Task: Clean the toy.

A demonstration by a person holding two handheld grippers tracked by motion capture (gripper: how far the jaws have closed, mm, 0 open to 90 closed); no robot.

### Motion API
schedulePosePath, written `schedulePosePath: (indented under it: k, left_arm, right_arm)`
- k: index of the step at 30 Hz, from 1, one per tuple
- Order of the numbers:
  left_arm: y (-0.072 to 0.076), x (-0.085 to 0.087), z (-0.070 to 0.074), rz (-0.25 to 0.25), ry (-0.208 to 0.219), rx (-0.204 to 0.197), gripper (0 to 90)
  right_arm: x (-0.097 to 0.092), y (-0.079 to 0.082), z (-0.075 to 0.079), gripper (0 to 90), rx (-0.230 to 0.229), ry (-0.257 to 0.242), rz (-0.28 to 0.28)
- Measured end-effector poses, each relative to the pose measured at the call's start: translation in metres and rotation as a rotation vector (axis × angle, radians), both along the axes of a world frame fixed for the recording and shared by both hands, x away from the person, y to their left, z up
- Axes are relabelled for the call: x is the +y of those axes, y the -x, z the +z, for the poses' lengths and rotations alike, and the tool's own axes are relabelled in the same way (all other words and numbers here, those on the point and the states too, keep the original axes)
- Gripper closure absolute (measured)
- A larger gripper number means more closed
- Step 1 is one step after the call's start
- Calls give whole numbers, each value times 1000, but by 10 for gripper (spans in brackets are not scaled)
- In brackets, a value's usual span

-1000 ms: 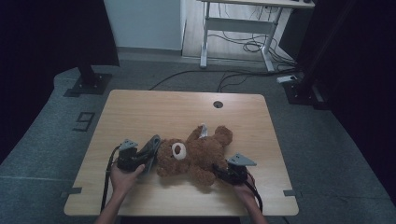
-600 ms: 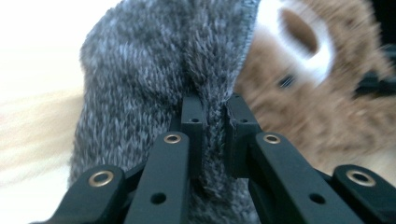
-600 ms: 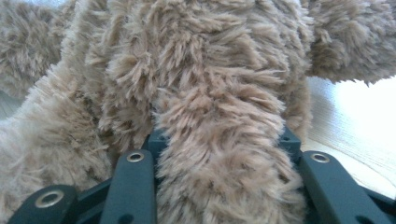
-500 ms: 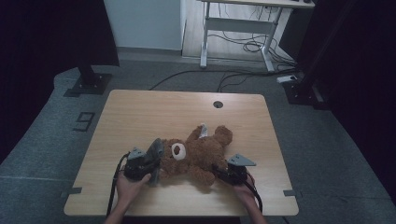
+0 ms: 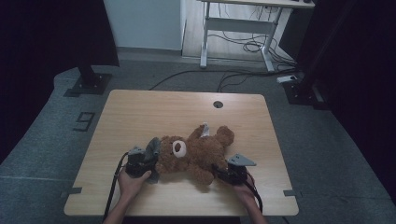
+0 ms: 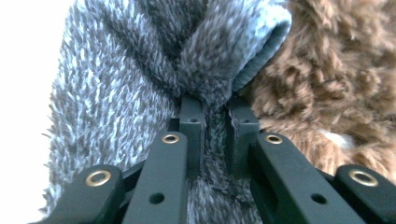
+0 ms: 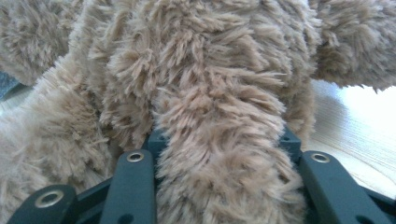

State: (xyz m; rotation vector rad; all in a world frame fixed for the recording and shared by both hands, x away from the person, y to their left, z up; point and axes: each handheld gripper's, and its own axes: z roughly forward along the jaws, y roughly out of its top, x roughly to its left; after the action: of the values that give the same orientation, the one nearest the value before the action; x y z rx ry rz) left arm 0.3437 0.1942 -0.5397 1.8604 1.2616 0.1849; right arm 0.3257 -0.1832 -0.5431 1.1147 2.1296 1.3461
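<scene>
Lower now sits my left gripper [image 5: 148, 158], sunk toward the wooden table [image 5: 140, 112] with the grey knitted cloth [image 6: 140, 84] pinched tight between its jaws, right against the teddy bear's head. Around the table: grey floor, a white desk frame with cables behind, dark stands either side. Teddy bear [image 5: 196, 154] lies on its back near my edge of the table, between both grippers. My right gripper [image 5: 223, 171] clamps a furry brown limb and hasn't budged.
</scene>
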Motion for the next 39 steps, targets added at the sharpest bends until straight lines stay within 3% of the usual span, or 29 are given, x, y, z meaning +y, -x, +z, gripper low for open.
schedulePosePath:
  k: [5, 10, 15, 17, 20, 26, 28, 30, 33, 35, 39]
  left_arm:
    - [14, 13, 17, 32, -51, -76, 788]
    - [31, 39, 30, 84, -101, -136, 786]
    - [47, 71, 32, 171, -142, -166, 778]
    - [51, 82, 29, 199, -166, -158, 771]
    - [50, 86, 18, 192, -208, -112, 747]
    - [44, 75, 6, 151, -206, -87, 636]
    - [44, 74, 9, 134, -179, -102, 559]
    - [47, 73, 15, 116, -167, -145, 466]
    - [52, 71, 25, 100, -145, -190, 346]
    - [56, 71, 35, 86, -120, -216, 306]
    - [61, 64, 51, 15, -89, -232, 231]
  right_arm:
    - [-1, 0, 0, 552, 0, 0, 4]
    - [-2, 1, 1, 538, 1, -4, 9]
    - [-4, 1, 0, 523, 4, -11, 12]
    - [-4, 1, 0, 516, 5, -12, 14]
    - [-5, 1, 0, 500, 2, -11, 17]
    - [-6, 4, 2, 431, -4, -4, 6]
    - [-7, 5, 3, 374, -20, 8, 3]
    - [-8, 7, 5, 305, -39, 12, -11]
    - [-14, 10, 12, 240, -71, -26, -37]
    - [-19, 13, 17, 230, -95, -64, -35]
    - [-23, 19, 24, 228, -124, -86, -21]
